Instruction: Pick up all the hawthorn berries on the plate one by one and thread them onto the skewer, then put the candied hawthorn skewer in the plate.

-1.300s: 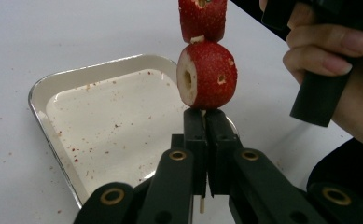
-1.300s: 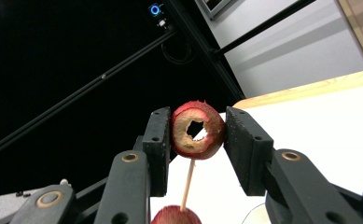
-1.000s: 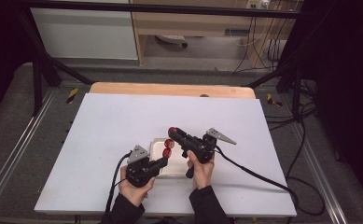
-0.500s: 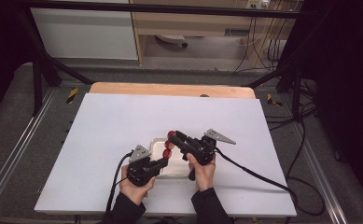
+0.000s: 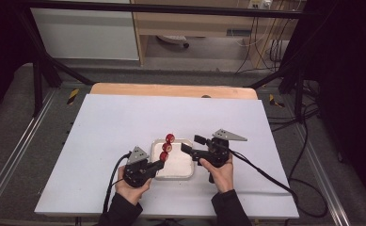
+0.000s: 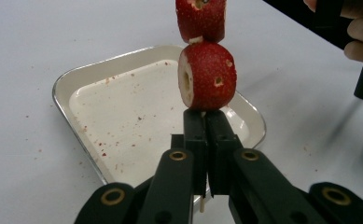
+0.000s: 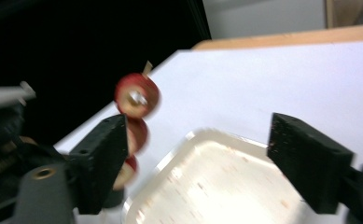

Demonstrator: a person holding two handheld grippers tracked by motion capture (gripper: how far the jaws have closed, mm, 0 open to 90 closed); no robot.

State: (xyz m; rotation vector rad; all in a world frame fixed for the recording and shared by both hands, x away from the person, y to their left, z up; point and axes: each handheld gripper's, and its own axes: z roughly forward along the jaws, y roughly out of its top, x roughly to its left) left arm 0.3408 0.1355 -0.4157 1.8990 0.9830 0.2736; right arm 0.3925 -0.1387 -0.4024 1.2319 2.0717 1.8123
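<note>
Red hawthorn-like fruit pieces [image 5: 166, 146], three on a thin skewer [image 6: 201, 204], stood over the near-left corner of the white tray [image 5: 186, 172]. Left gripper [image 5: 159, 164]: pressed tight on the skewer below the lowest piece. Right gripper [image 5: 191, 144]: just spread wide, nothing between. Best kept steady and upright above the tray. In the tray: crumbs, no fruit.

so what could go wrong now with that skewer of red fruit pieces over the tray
The left gripper pinches only the thin stick below the fruit pieces, so the loaded skewer could tilt or twist in the grip. The right gripper has just been opening, nothing between its jaws, and sits close: a careless move could knock the fruit. A piece sliding off might miss the tray.
</note>
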